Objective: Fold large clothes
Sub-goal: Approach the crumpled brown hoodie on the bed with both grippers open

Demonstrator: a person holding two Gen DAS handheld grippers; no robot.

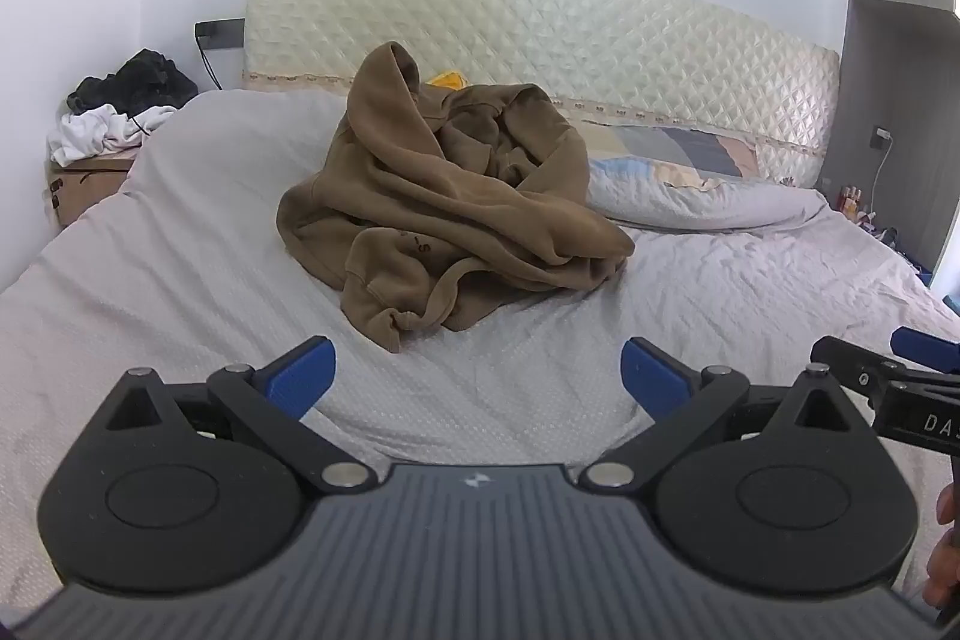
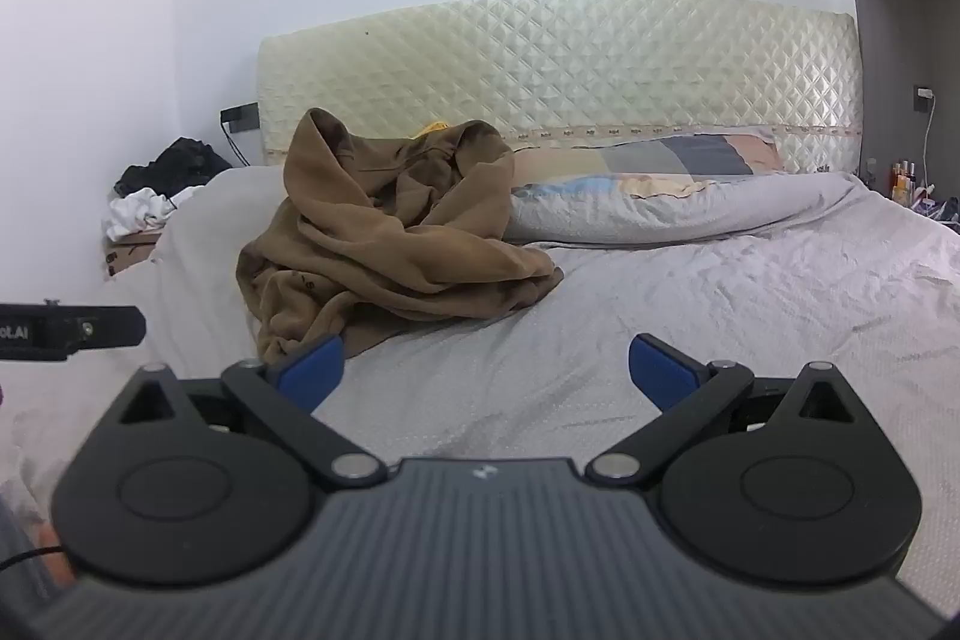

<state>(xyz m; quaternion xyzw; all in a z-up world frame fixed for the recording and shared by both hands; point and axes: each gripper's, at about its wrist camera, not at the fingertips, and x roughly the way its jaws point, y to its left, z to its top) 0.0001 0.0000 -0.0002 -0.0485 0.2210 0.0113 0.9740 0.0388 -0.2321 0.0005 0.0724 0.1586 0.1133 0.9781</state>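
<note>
The left hand-held gripper (image 1: 477,370) gapes wide, holding nothing, its blue fingers (image 1: 300,376) above the bed (image 1: 180,250) sheet. The right hand-held gripper (image 2: 486,370) is equally wide and empty. Beyond both, a crumpled brown hoodie (image 1: 444,196) lies mid-bed, a pillow (image 1: 690,184) beside it.

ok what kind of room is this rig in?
A bedroom, almost certainly. A bed with a grey sheet fills both views, backed by a quilted cream headboard, with a patchwork pillow beside the crumpled brown hoodie. More clothes are piled on a box at the bedside.
</note>
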